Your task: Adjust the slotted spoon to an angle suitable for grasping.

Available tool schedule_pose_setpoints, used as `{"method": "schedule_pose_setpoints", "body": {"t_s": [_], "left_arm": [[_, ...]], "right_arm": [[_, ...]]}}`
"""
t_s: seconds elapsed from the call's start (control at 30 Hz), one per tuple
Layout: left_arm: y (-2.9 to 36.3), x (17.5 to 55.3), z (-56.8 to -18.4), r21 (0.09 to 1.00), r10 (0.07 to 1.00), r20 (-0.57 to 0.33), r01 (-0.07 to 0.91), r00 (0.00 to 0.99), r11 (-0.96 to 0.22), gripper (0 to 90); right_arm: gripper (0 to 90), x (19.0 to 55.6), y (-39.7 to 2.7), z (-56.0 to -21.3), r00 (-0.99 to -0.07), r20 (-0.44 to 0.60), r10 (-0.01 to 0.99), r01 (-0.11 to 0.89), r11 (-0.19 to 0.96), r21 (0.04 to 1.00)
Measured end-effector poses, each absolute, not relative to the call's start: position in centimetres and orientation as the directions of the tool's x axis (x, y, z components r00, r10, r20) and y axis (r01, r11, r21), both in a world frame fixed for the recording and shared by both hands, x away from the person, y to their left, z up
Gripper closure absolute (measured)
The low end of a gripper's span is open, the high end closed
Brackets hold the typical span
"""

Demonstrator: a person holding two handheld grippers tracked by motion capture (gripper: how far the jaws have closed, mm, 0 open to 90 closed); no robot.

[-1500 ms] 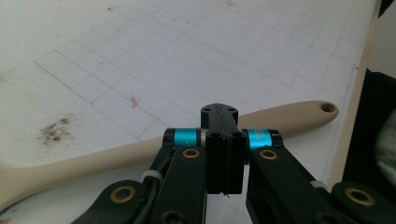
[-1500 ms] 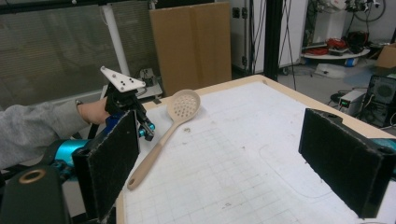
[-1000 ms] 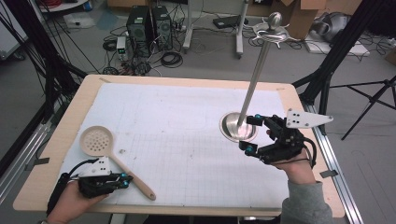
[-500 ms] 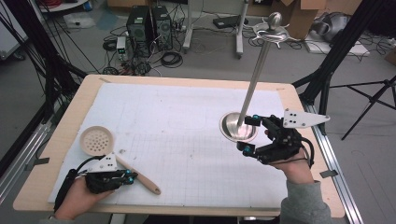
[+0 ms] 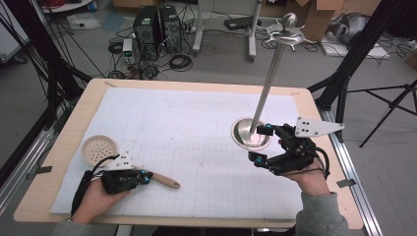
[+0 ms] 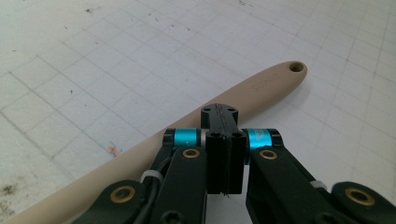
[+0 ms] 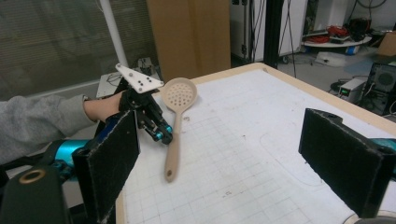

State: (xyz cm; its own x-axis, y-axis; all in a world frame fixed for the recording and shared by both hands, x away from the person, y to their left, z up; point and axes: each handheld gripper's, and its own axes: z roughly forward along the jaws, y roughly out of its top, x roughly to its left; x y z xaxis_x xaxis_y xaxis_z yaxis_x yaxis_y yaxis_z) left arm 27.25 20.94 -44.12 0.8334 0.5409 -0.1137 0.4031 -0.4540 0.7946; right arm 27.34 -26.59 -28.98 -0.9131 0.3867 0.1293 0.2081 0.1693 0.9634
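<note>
A beige skimmer spoon (image 5: 100,150) lies at the table's front left, its handle (image 5: 164,181) pointing right. My left gripper (image 5: 146,176) is shut, its closed tips on top of the handle about halfway along, with nothing between the pads. In the left gripper view the handle (image 6: 261,91) runs behind the closed left gripper (image 6: 219,112). My right gripper (image 5: 259,144) stands open and holds nothing, just right of the metal stand's round base (image 5: 251,133). The right gripper view looks between the wide jaws of the right gripper (image 7: 229,154) at the spoon (image 7: 180,93) and the left gripper (image 7: 163,135).
A tall metal pole (image 5: 269,78) rises from the round base and leans toward the back. A white gridded mat (image 5: 196,123) covers the wooden table (image 5: 314,98). Computers and cables lie on the floor behind.
My left gripper has moved to the right along the spoon's handle. The handle's end has swung away from the front edge, while the spoon's head stayed nearly in place. The right gripper has not moved.
</note>
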Motion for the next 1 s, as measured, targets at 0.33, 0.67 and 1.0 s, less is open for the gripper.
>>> {"method": "schedule_pose_setpoints", "body": {"t_s": [0.33, 0.67, 1.0], "left_arm": [[20.2, 29.0, -44.3, 0.803, 0.56, -0.116, 0.409, 0.82, -0.433, 89.6], [19.7, 31.2, -44.8, 0.826, 0.58, -0.099, 0.392, 0.809, -0.405, 89.6], [19.1, 31.9, -44.8, 0.806, 0.597, -0.079, 0.404, 0.798, -0.433, 89.6]], "right_arm": [[11.2, 26.7, -27.7, -29.0, -0.902, 0.13, 0.412, 0.211, 0.158, 0.965], [13.8, 26.5, -27.8, -29.2, -0.904, 0.132, 0.408, 0.215, 0.166, 0.962], [13.8, 26.4, -28.0, -29.2, -0.902, 0.131, 0.411, 0.215, 0.165, 0.963]]}}
